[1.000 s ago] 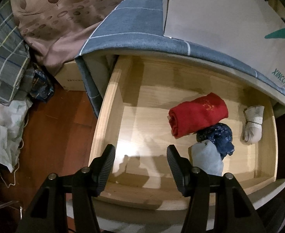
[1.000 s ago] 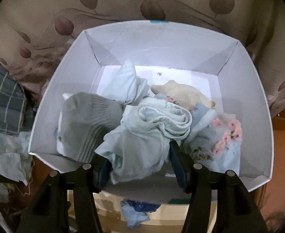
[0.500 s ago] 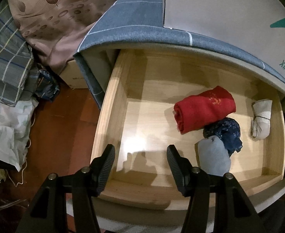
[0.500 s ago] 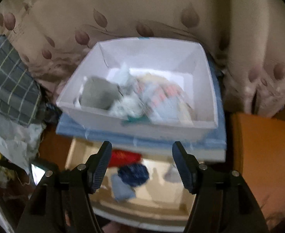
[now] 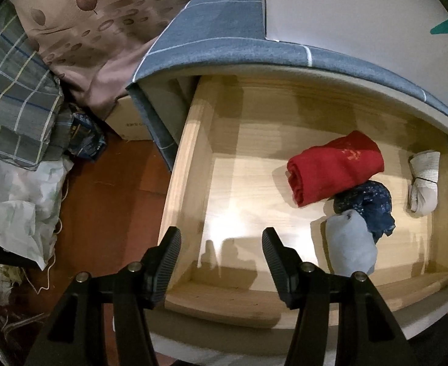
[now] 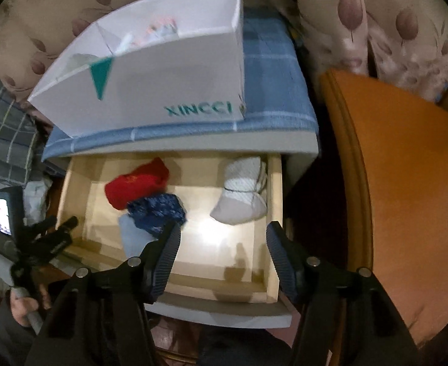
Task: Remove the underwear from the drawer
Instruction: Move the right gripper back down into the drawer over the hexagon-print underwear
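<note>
The wooden drawer [image 5: 190, 164] [image 6: 274, 201] stands pulled out. In it lie a red roll [image 5: 333, 167] [image 6: 135, 183], a dark blue patterned piece [image 5: 367, 207] [image 6: 156, 210], a light blue piece [image 5: 350, 247] [image 6: 132, 238] and a white roll [image 5: 423, 183] [image 6: 242, 192] at the right wall. My left gripper [image 5: 220, 244] [image 6: 60, 224] hangs open and empty over the drawer's bare left front. Over the right front, near the white roll, my right gripper [image 6: 224, 238] points down. Its jaws are closing with nothing between them.
A white box [image 6: 163, 91] [image 5: 361, 9] with clothes inside sits on the blue checked cloth [image 5: 224, 39] atop the cabinet. An orange wooden panel [image 6: 406, 183] stands to the right. Bedding and bags [image 5: 16, 152] crowd the floor on the left.
My right gripper left the pale cloth in the white box and swung back and down to over the drawer. The left gripper has stayed put.
</note>
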{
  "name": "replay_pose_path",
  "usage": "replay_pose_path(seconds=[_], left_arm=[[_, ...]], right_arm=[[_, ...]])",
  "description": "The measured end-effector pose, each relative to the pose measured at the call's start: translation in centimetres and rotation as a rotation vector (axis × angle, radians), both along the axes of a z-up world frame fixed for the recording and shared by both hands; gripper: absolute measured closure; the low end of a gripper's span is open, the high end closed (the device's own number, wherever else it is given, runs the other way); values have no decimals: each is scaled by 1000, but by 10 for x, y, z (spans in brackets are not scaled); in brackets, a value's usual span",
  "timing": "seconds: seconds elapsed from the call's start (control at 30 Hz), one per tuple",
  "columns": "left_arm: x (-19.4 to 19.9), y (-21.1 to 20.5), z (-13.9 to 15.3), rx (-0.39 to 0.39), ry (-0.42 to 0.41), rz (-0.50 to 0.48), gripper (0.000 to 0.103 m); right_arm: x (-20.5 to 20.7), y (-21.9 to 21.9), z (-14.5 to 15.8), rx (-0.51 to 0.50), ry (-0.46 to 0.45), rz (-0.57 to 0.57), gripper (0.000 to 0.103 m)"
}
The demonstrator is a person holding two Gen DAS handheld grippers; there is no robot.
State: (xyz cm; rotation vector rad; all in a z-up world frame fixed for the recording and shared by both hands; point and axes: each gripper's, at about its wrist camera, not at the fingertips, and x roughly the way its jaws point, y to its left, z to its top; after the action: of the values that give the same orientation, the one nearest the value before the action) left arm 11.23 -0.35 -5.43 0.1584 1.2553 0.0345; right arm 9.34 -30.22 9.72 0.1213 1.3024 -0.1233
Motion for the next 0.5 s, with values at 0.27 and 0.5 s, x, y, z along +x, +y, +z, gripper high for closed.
replay_pose_path(seconds=[0.27,0.5], left_arm=[[-1,-2,-1,7,3,-6,46],[0,-2,-2,-1,5,-8,46]], right_arm=[[1,-2,-39,-18,45,5,52],[21,4,-71,-36,91,36,60]])
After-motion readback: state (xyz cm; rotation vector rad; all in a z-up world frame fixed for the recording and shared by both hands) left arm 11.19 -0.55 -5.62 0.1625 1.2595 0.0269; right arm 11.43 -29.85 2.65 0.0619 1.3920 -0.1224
